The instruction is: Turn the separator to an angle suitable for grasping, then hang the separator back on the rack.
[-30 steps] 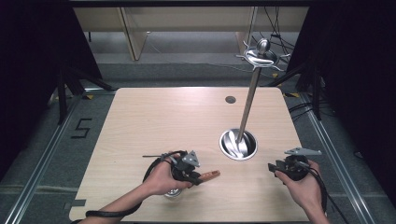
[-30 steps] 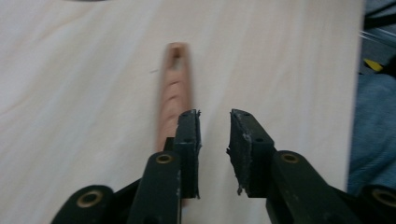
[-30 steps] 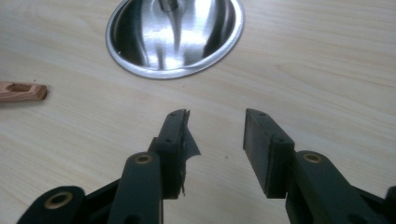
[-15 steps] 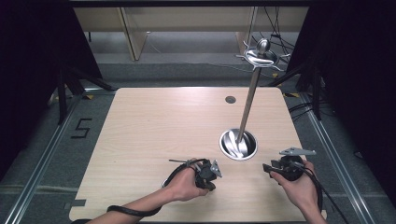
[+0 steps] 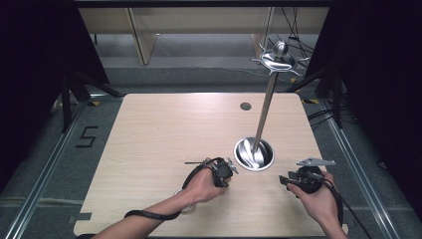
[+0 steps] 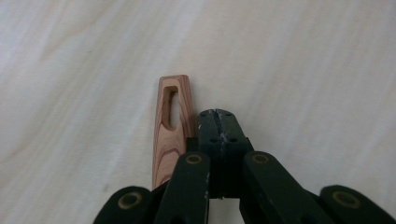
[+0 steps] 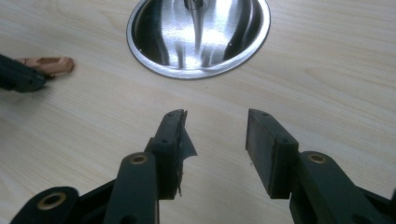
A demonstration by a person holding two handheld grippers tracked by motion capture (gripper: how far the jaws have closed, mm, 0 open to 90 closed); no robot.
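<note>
**Desk:** What has changed at the left?

**Photographer:** Since a second ago the person's left hand (image 5: pixel 201 184) has slid across the light wooden table (image 5: pixel 164 129) toward the stand, and the left tool (image 6: pixel 216 114) has clamped fully shut. Its tips meet on nothing. The reddish wooden handle with a long slot (image 6: pixel 170 135) lies flat on the table just beside the left jaw, not between the pads.

**Desk:** Meaning?

**Photographer:** By my reading, no grip yet. The jaws would have to reopen and shift over the wood before anything could be lifted.

**Desk:** And further right?

**Photographer:** The polished steel stand with a dished round base (image 5: pixel 254 153) rises from the table just beyond the left tool, its pole topped by a crown of small hooks (image 5: pixel 279 59). At the far right, the right tool (image 7: pixel 215 126) hangs about half open and empty, its jaws having eased a little wider in the last second; the hand itself has not moved.

**Desk:** What do the views add?

**Photographer:** The left gripper view settles that the wood is outside the jaws. From above, the hand hides that. The right gripper view catches the handle's end poking past the left tool, short of the base.
</note>
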